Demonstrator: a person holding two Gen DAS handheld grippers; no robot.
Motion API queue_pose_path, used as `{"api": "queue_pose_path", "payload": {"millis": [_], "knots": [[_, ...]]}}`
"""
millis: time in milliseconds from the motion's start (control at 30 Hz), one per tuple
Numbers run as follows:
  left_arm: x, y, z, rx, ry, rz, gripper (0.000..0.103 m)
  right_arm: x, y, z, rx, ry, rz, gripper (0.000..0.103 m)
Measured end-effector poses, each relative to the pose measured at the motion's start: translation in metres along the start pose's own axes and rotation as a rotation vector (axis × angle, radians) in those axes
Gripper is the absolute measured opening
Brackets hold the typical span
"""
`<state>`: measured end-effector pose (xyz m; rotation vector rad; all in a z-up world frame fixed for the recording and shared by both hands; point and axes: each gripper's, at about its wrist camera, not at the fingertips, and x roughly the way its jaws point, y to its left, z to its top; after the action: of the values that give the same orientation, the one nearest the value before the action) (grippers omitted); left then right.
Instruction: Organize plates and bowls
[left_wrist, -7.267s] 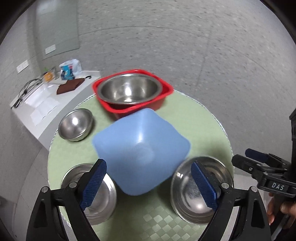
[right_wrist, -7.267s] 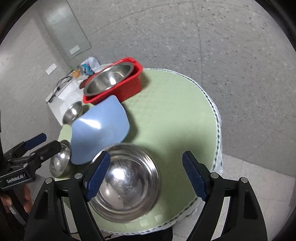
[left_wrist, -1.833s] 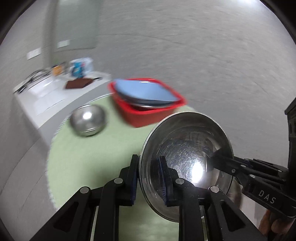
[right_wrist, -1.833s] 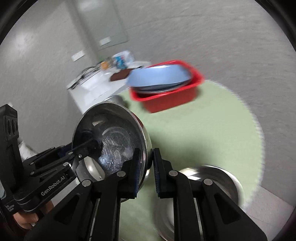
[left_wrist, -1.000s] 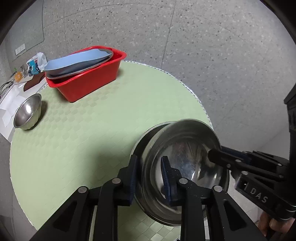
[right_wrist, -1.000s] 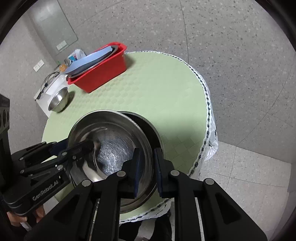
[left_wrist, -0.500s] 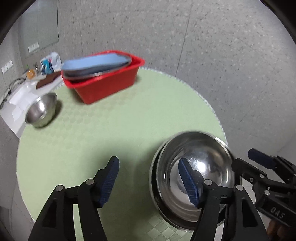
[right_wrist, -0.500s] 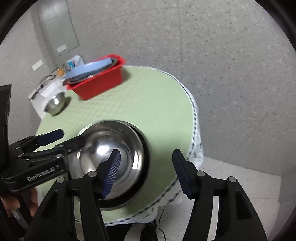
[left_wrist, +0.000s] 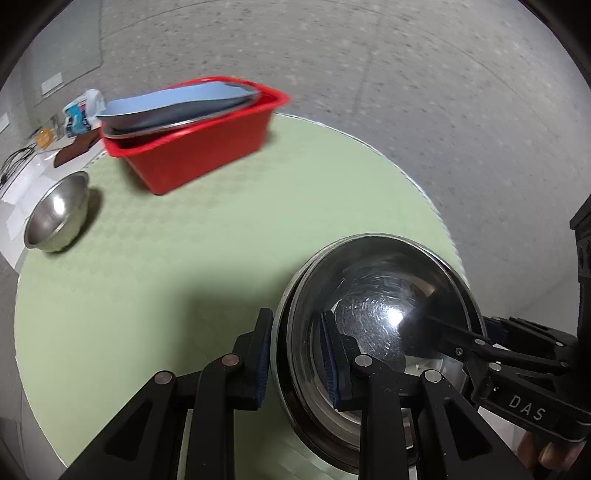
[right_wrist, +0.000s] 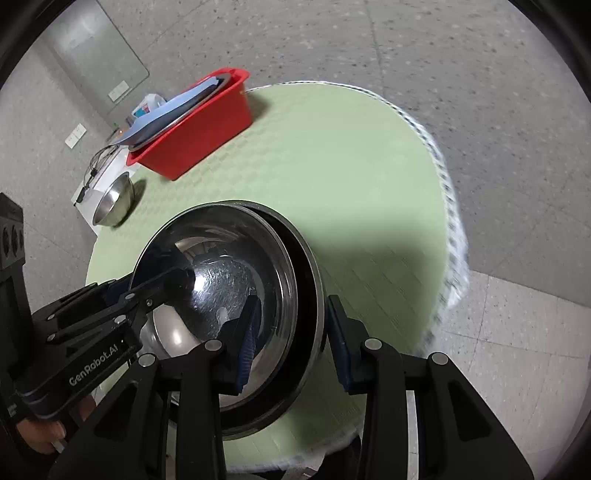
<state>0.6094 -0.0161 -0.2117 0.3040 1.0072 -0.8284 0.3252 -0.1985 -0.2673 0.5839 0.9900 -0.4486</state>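
Two nested steel bowls (left_wrist: 388, 314) sit tilted at the near right of the round green table (left_wrist: 184, 240). My left gripper (left_wrist: 295, 354) is shut on their left rim. My right gripper (right_wrist: 291, 343) is shut on their right rim; the stacked bowls (right_wrist: 229, 288) fill that view's middle. Each gripper shows in the other's view, clamped on the opposite rim. A red tub (left_wrist: 199, 144) at the table's far side holds a blue square plate (left_wrist: 173, 103) over a steel bowl. A small steel bowl (left_wrist: 55, 214) stands at the far left.
A white counter (left_wrist: 22, 184) with cables, a brown cloth and a snack bag lies beyond the table on the left. The table's lace-edged rim (right_wrist: 447, 206) drops to grey speckled floor on the right.
Both grippers, open half a second ago, have closed on the rims of the nested bowls. The bowl stack now tilts up off the table.
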Motion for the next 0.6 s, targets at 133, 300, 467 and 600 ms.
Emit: {"api": "queue_pose_path", "payload": {"millis": [133,300,467,600], "knots": [[0.013,0.031,0.021,-0.039,-0.018,0.034,0.02,0.024,0.024,0.028,-0.036,-0.004,0.004,0.036],[0.03,0.062,0.048,-0.064,-0.023,0.053,0.02,0.056,0.054,0.068,-0.072,-0.006,-0.006,0.037],[0.038,0.087,0.058,-0.109,0.015,-0.013,0.052,0.071,0.065,0.086,-0.073,0.028,-0.065,0.059],[0.008,0.131,0.055,-0.147,-0.044,-0.037,0.072,0.049,0.081,0.09,-0.153,-0.038,-0.229,0.062]]}}
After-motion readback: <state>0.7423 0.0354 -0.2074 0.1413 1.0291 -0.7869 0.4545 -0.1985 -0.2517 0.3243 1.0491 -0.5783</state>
